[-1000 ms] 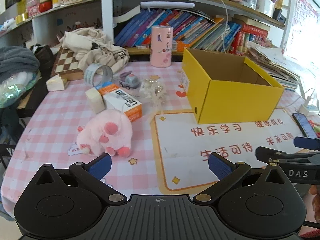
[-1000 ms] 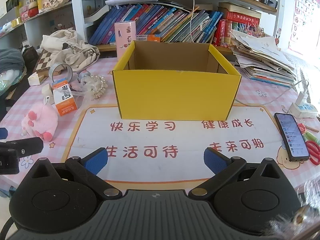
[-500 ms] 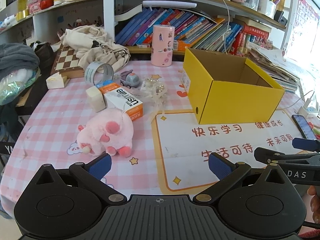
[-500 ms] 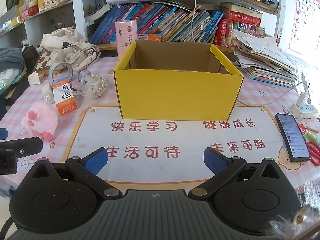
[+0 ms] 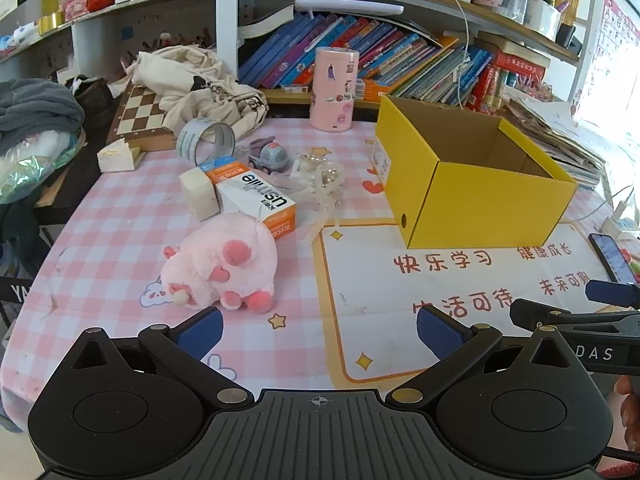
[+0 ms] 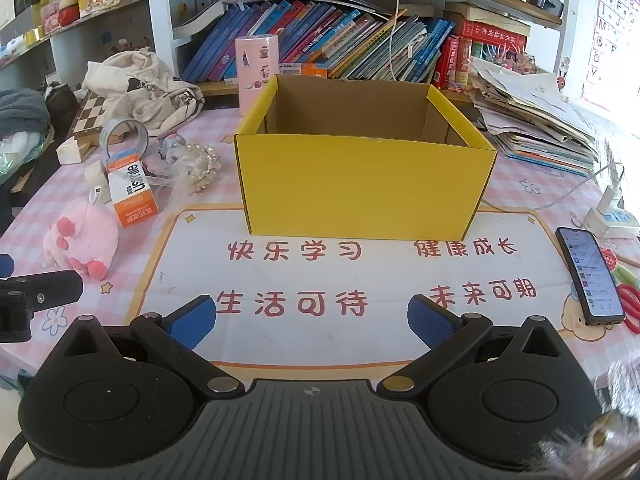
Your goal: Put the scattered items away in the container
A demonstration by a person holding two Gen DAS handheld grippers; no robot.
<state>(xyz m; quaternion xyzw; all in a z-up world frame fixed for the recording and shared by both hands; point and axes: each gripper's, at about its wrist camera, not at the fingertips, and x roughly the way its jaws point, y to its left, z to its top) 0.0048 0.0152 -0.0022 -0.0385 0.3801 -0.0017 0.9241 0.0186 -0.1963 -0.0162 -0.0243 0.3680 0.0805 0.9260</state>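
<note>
Box (image 6: pixel 366 190) is sitting empty; plush (image 5: pixel 224 266), carton (image 5: pixel 256 200) and tape (image 5: pixel 204 140) are lying outside while both grippers (image 5: pixel 320 328) (image 6: pixel 312 320) are gaping, holding nothing.

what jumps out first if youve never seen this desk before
The open yellow box stands at the middle of the table, on a white mat with red characters. To its left a pink plush toy lies among scattered items, just ahead of the open left tongs.

Black ribbed gripper bodies, round discs, silver screws, blue-padded fingers (image 5: pixel 438 330), white "DAS" lettering.
</note>
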